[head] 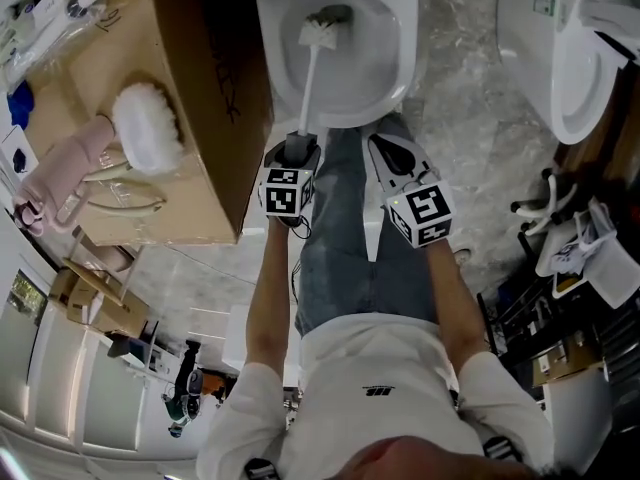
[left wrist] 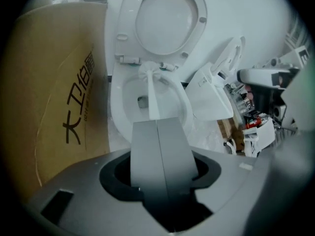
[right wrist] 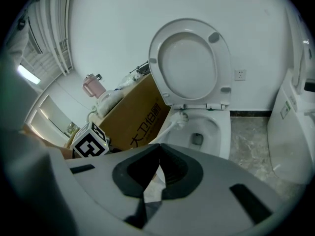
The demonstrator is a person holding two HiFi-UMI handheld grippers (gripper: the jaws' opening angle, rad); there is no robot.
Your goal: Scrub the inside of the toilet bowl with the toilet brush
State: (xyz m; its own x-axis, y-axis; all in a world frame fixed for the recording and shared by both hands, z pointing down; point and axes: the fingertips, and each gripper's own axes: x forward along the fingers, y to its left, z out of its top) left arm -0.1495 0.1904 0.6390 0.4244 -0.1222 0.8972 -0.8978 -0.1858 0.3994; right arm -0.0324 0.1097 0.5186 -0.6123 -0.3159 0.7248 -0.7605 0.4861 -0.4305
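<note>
The left claw [head: 298,150] is clamped tight on the white handle of the toilet brush [head: 313,78], whose bristle head sits at the back of the toilet bowl [head: 404,63], inside it. The right claw [head: 392,154] hovers near the bowl's front rim, its jaws pressed together on nothing. A cardboard box [head: 200,88] stands just beside the toilet.

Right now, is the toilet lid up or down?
Up. The lid stands raised behind the bowl in both gripper views, and the brush reaches into the open bowl.
</note>
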